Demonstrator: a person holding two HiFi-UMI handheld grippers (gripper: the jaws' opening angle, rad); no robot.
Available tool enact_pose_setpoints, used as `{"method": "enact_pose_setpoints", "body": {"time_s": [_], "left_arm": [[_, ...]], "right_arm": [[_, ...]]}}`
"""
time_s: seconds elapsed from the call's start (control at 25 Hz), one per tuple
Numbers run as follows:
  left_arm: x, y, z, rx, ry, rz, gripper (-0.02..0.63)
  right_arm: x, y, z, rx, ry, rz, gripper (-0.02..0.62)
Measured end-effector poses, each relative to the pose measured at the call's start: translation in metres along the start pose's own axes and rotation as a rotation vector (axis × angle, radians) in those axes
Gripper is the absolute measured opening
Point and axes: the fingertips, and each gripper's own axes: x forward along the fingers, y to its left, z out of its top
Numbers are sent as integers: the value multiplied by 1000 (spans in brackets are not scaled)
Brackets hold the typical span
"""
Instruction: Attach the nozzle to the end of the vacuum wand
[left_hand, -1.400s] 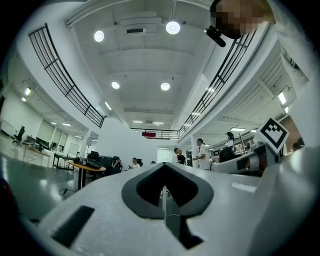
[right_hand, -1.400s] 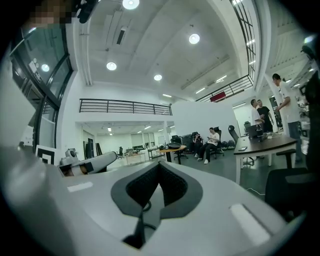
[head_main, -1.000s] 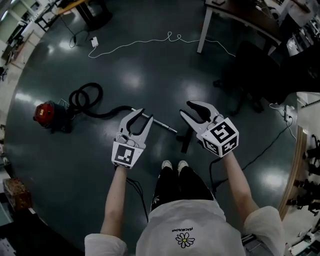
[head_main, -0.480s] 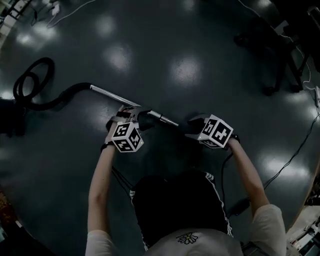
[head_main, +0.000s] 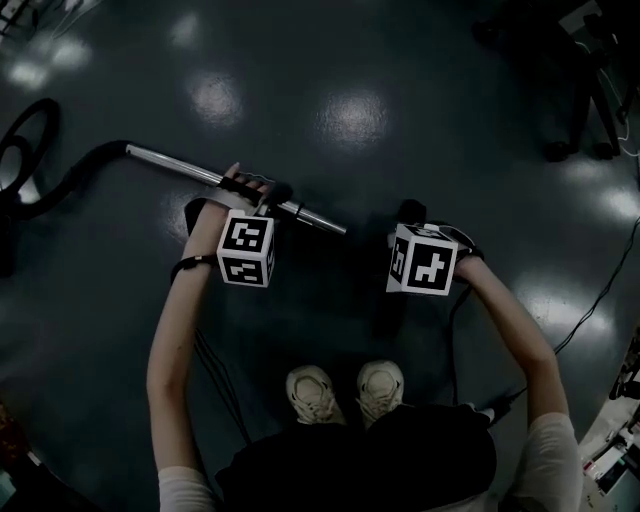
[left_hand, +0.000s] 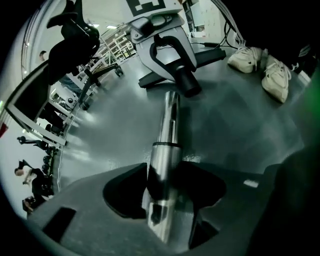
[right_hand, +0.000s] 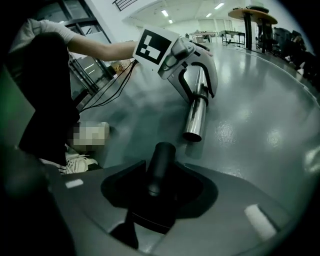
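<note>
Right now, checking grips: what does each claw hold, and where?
Left claw, jaws just closed further: silver metal vacuum wand, mid-shaft. Right claw, likewise: black floor nozzle, by its tubular neck.

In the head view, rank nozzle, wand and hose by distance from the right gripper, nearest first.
1. nozzle: between the right gripper's jaws, which have just closed further.
2. wand: its end just to the left.
3. hose: far left.

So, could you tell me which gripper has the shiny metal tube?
The left gripper: its jaws have just closed onto the silver wand; the right gripper, also closing, holds the black nozzle.
</note>
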Motion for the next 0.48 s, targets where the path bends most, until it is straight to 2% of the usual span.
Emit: {"method": "enact_pose_setpoints", "body": {"time_s": [0.08,0.16,0.24,0.28,0.36,0.4,0.48], "left_arm": [[2,0,0,3,0,16,219],[1,0,1,3,-4,35,216],[0,0,3,0,-4,49,216],[1,-1,3,-5,-2,48,216],[1,-4,2,-19,9,37,216],[1,-5,1,-21,13,35,216],[1,-3,0,-17,15,47,216]], "right_arm": [[1,-1,-3,16,5,-16,181],[1,-3,-6,115,31,-23,183],[5,1,-16,219,117,0,192],[8,6,-27,241,200,13,199],[13,15,-53,223,360,-5,218],[15,17,-59,210,390,-29,215],[16,16,-59,208,371,-65,209]]}}
